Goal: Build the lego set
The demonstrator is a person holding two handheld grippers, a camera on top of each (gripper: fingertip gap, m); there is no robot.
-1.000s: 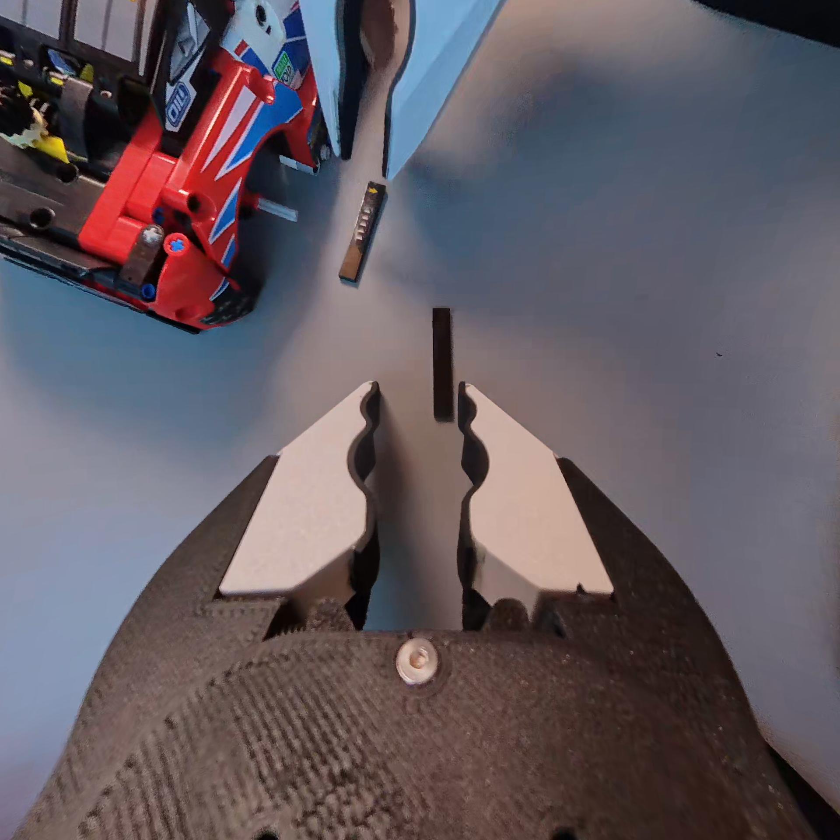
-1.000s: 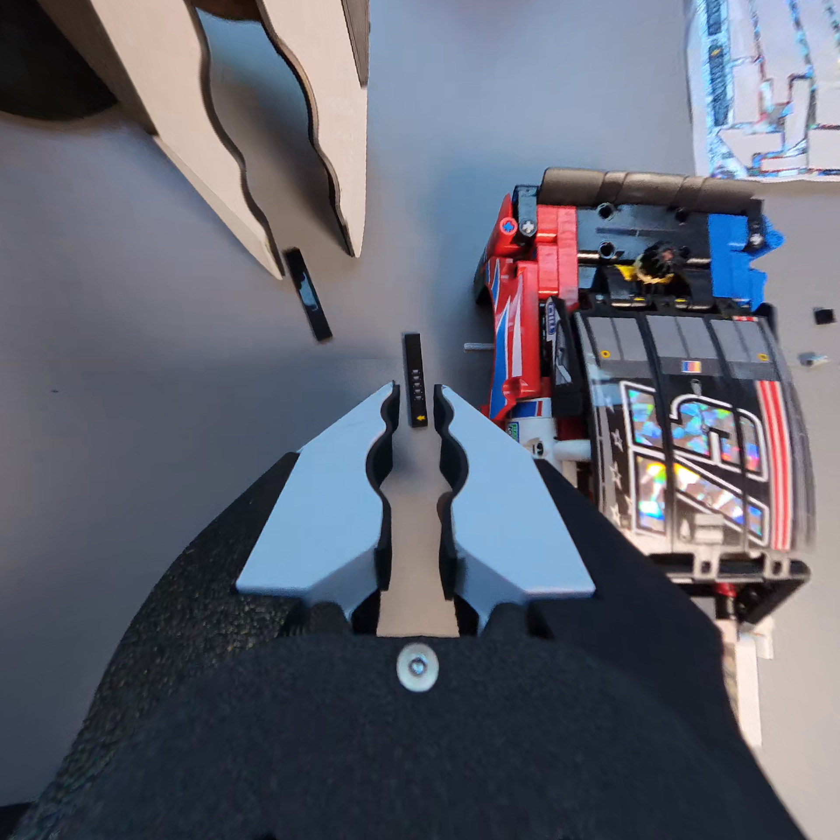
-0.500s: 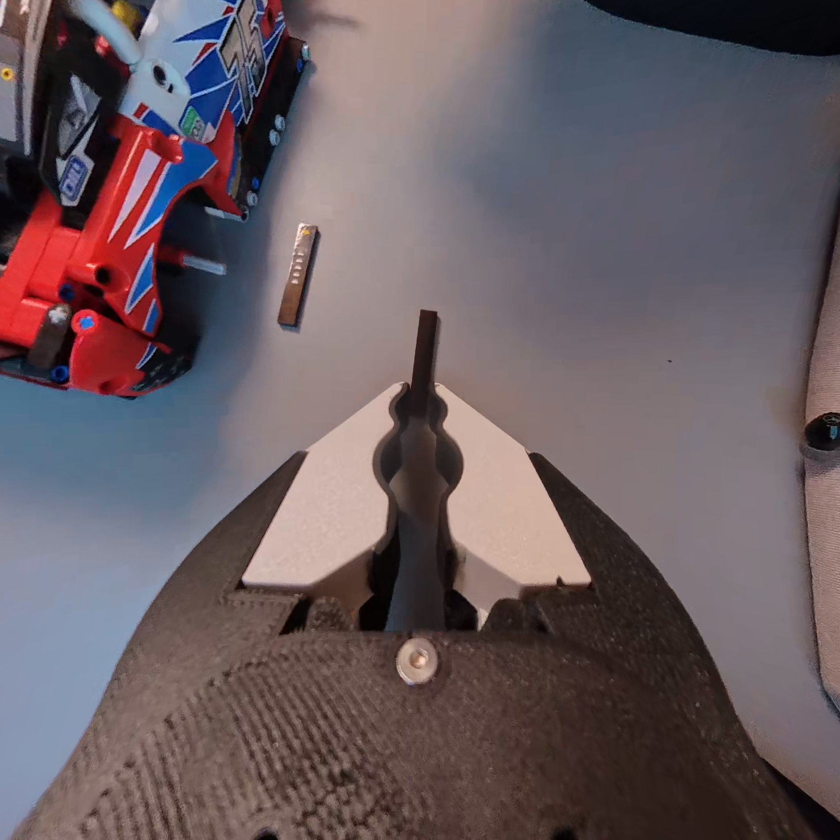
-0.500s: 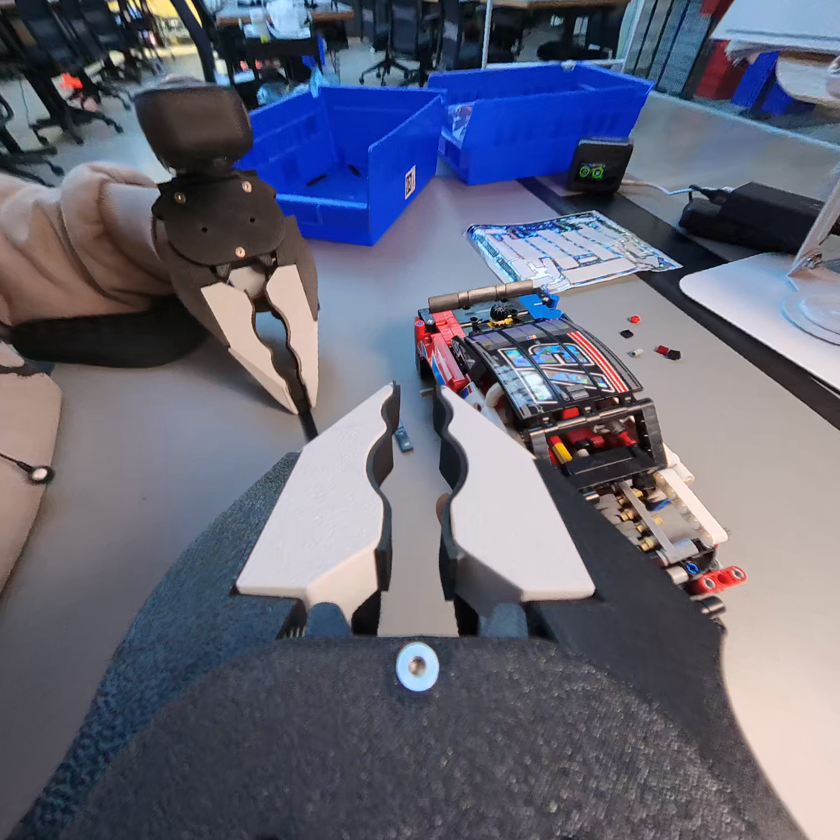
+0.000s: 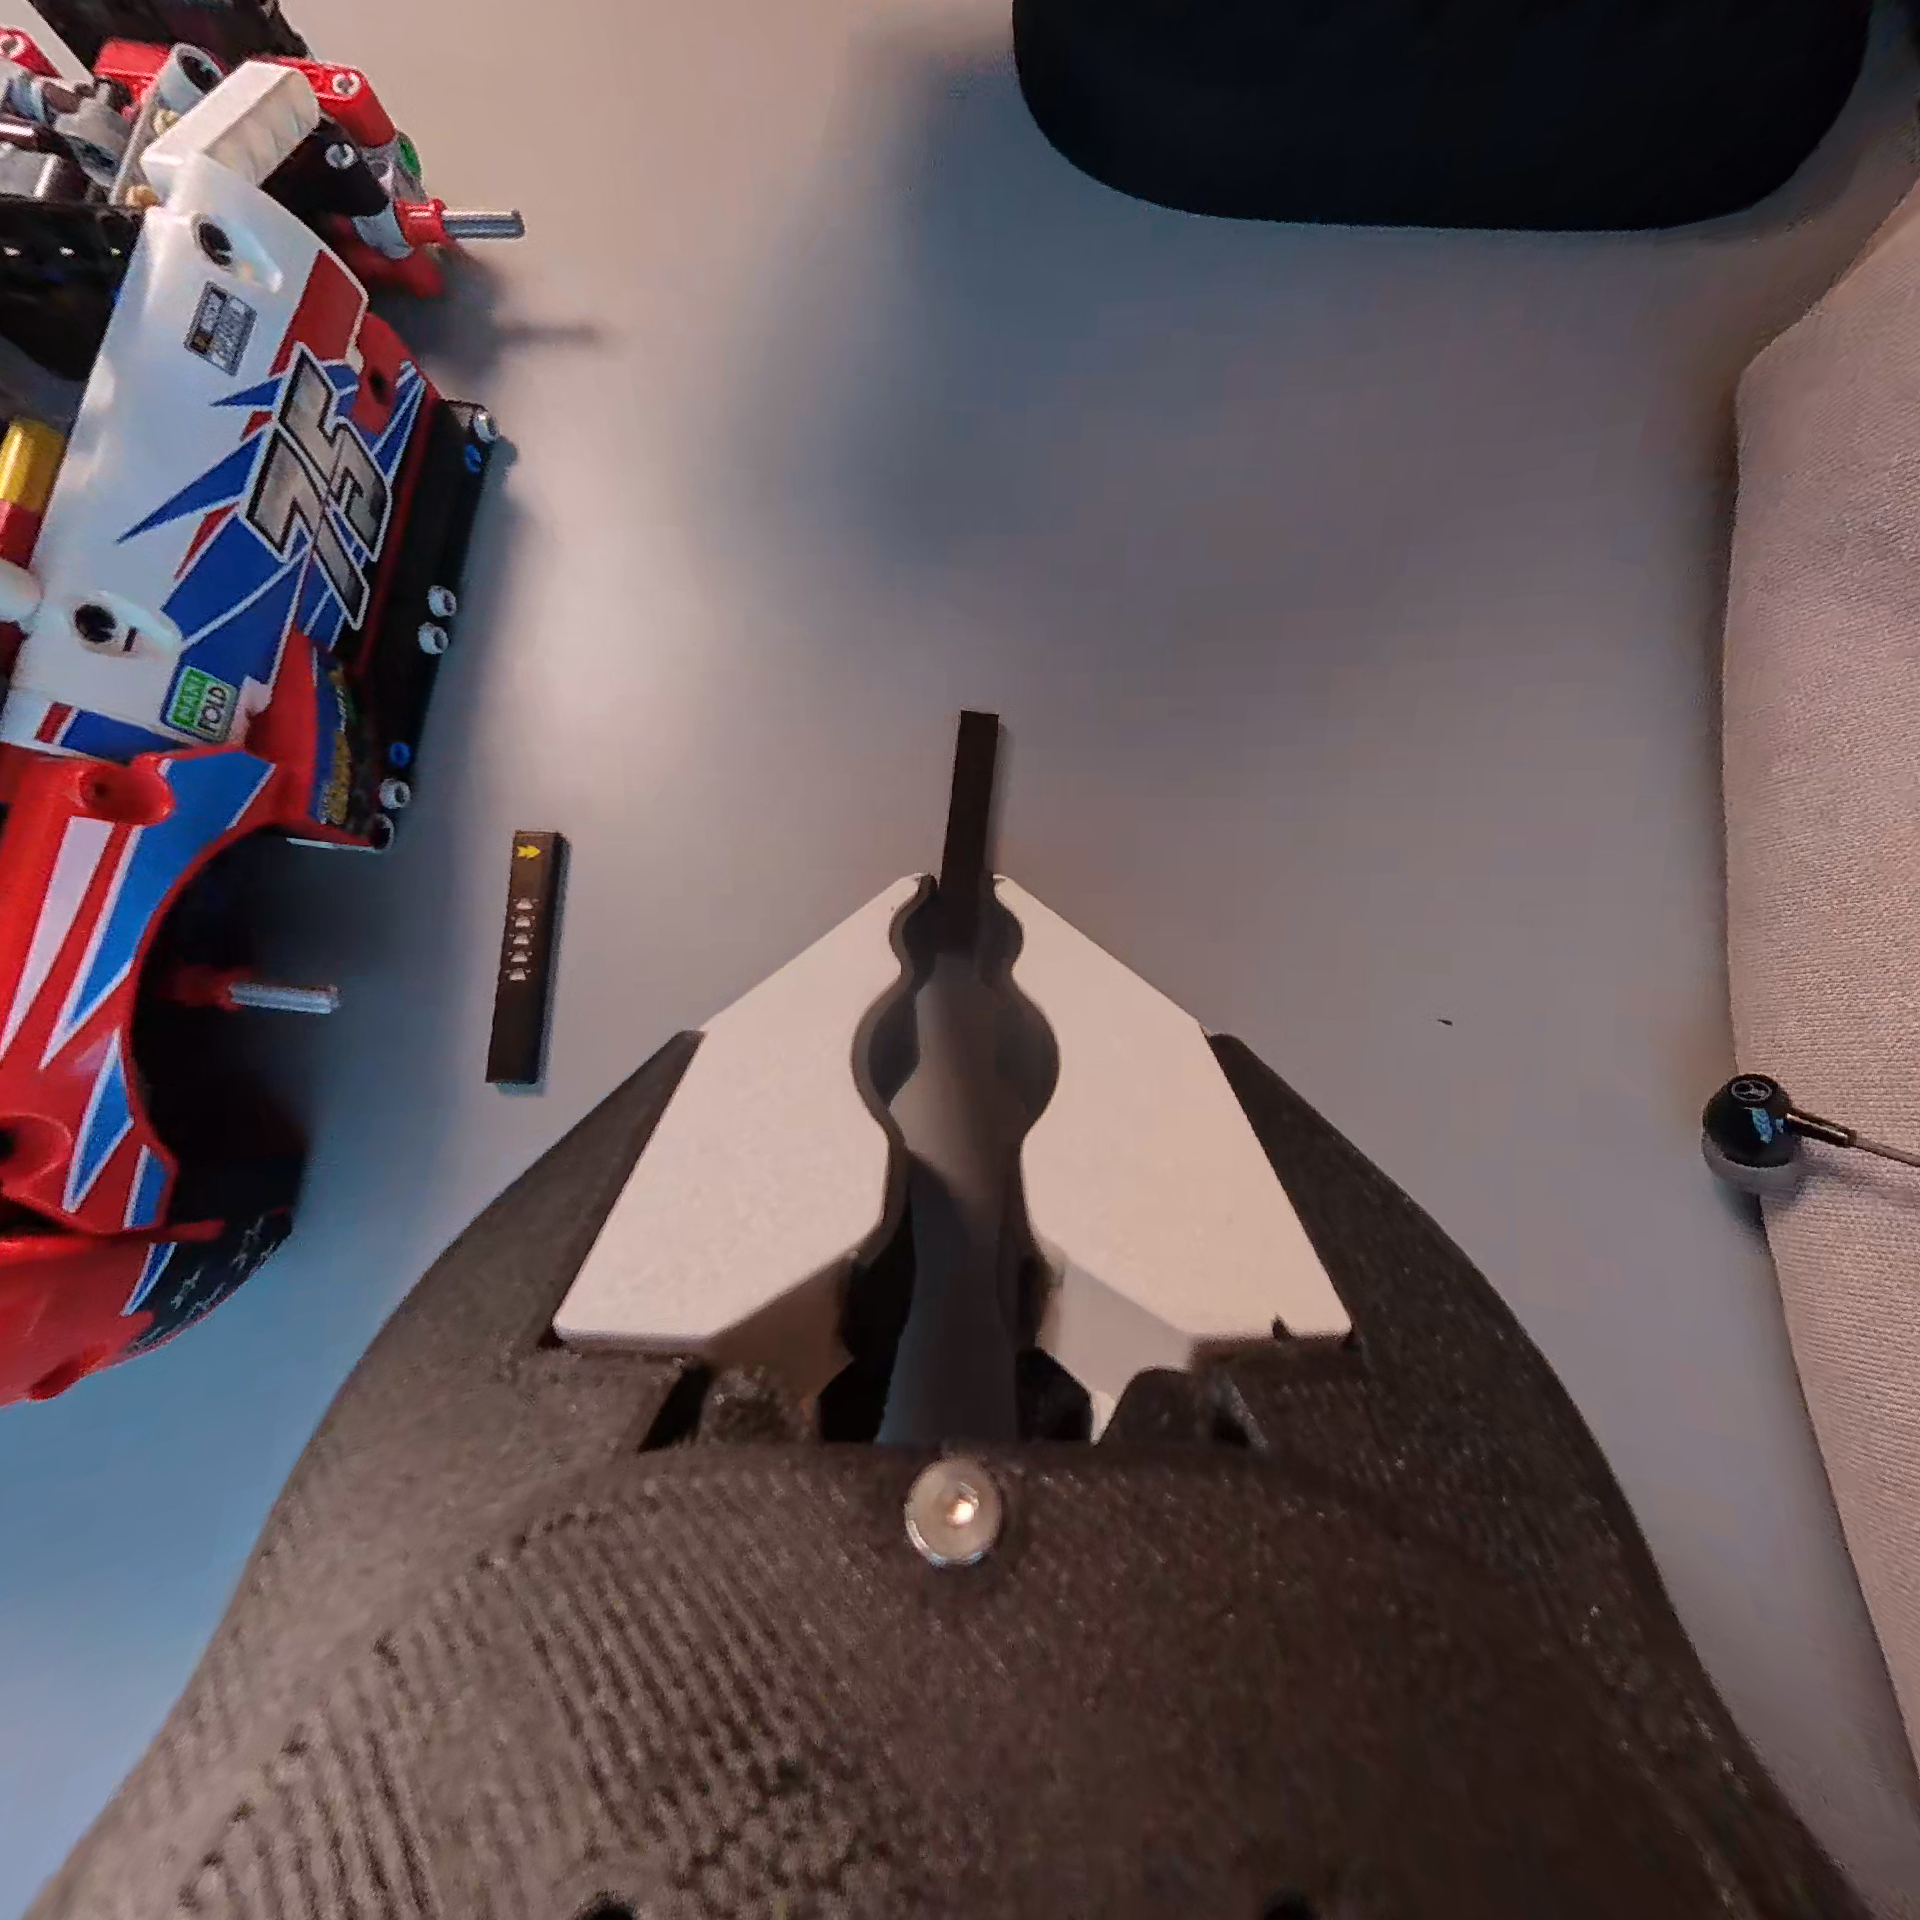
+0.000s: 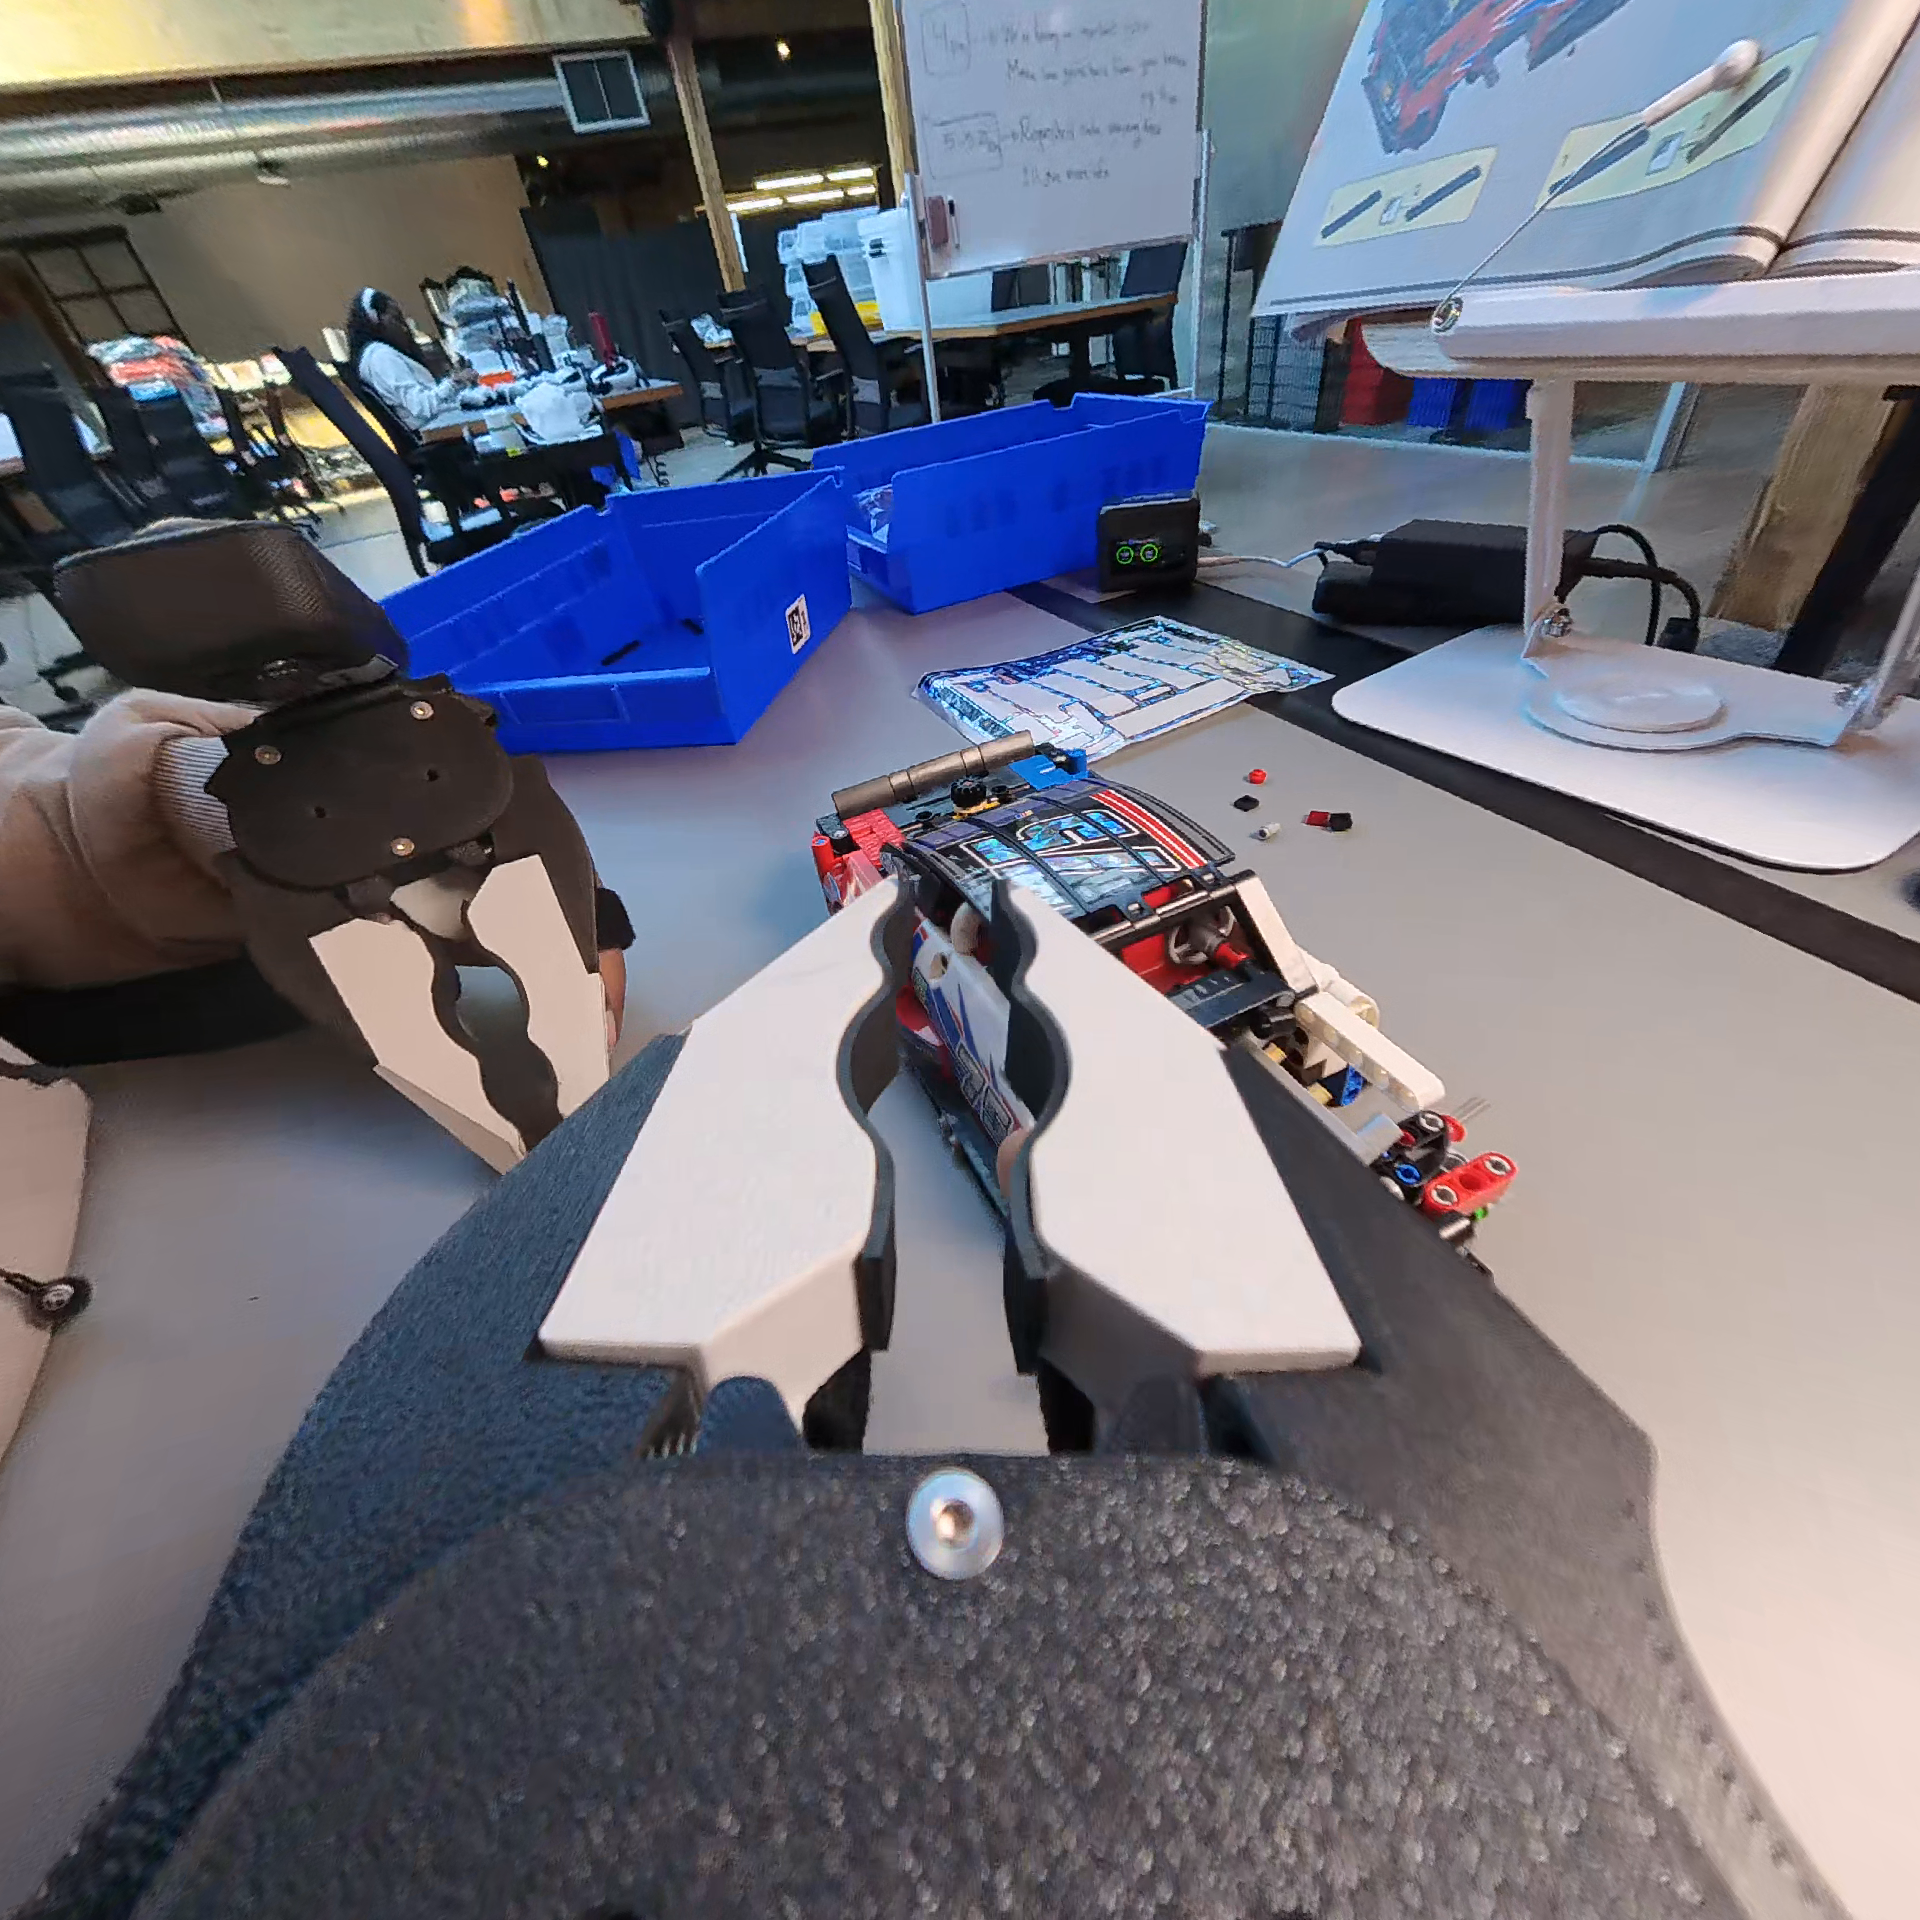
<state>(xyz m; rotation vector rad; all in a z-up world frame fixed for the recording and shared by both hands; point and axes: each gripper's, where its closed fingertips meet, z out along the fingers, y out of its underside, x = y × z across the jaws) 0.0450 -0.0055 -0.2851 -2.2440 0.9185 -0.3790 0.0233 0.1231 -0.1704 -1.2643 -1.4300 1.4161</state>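
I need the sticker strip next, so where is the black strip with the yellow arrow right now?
In the left wrist view the black strip lies flat on the grey table, between the car on its left and the left gripper on its right.

My left gripper (image 5: 961, 883) points down at the table, its pale fingers (image 5: 790, 1101) closed together at the tips on a thin black strip (image 5: 975, 805) that sticks out ahead of them. From the right wrist view, that gripper (image 6: 499, 1132) hangs tip-down, with my beige sleeve (image 6: 94, 831) behind it. My right gripper (image 6: 951, 904) is held level above the table, fingers (image 6: 727, 1164) parted, nothing between them.
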